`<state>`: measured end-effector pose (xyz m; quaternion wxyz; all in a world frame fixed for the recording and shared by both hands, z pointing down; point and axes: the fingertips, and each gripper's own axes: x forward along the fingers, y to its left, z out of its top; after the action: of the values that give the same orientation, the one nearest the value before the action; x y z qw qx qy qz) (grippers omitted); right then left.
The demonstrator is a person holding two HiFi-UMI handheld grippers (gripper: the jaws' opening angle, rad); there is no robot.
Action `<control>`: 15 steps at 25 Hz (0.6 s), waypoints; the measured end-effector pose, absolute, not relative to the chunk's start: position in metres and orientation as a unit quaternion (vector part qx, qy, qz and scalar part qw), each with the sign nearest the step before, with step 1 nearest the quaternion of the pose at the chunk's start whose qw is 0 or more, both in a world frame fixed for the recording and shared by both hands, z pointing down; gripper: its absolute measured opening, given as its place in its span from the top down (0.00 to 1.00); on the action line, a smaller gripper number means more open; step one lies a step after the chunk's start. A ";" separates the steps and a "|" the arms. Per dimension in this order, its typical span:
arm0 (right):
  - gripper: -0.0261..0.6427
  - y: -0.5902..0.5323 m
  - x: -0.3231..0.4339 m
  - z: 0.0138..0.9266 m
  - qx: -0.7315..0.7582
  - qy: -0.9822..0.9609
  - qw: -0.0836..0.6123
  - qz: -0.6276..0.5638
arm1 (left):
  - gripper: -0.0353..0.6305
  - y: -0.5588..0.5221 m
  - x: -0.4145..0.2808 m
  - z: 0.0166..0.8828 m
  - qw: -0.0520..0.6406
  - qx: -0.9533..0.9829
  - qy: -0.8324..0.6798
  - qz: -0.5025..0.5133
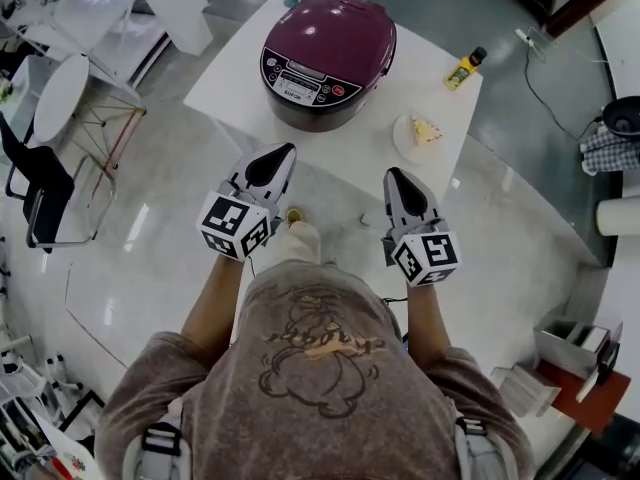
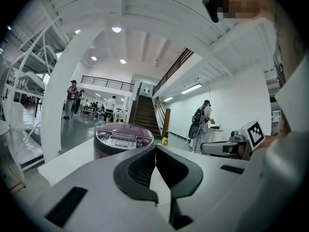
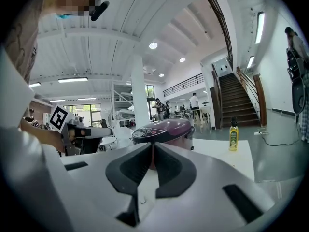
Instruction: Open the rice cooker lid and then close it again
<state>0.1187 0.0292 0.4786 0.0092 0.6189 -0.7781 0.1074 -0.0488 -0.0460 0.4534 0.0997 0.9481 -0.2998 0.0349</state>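
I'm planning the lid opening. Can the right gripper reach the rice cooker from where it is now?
Probably yes: only bare table lies between the right gripper and the rice cooker; the plate sits off to the side. Its jaws are shut, though.

A yellow oil bottle (image 1: 464,68) stands at the white worktop's (image 1: 240,78) far right corner. By its right edge, a plate (image 1: 399,140) bears a cake slice (image 1: 427,129). A black chair (image 1: 40,193) stands left.
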 end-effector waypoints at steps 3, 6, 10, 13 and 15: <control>0.96 0.037 0.119 0.484 0.626 -0.772 0.008 0.108 | 0.91 -0.037 -0.053 0.462 0.099 0.946 -0.305 0.037; 0.96 0.044 0.122 0.489 0.635 -0.765 0.011 0.109 | 0.91 -0.032 -0.059 0.469 0.106 0.942 -0.315 0.038; 0.96 0.052 0.131 0.494 0.649 -0.752 0.009 0.113 | 0.91 -0.027 -0.064 0.472 0.108 0.940 -0.323 0.034; 0.96 0.056 0.135 0.494 0.655 -0.748 0.013 0.112 | 0.91 -0.022 -0.063 0.470 0.105 0.940 -0.323 0.030; 0.96 0.057 0.135 0.493 0.655 -0.747 0.015 0.111 | 0.91 -0.020 -0.061 0.468 0.104 0.940 -0.323 0.029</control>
<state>0.1346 0.0567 0.4931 0.0151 0.6550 -0.7473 0.1108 -0.0612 -0.0200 0.4680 0.1037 0.9404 -0.3226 0.0288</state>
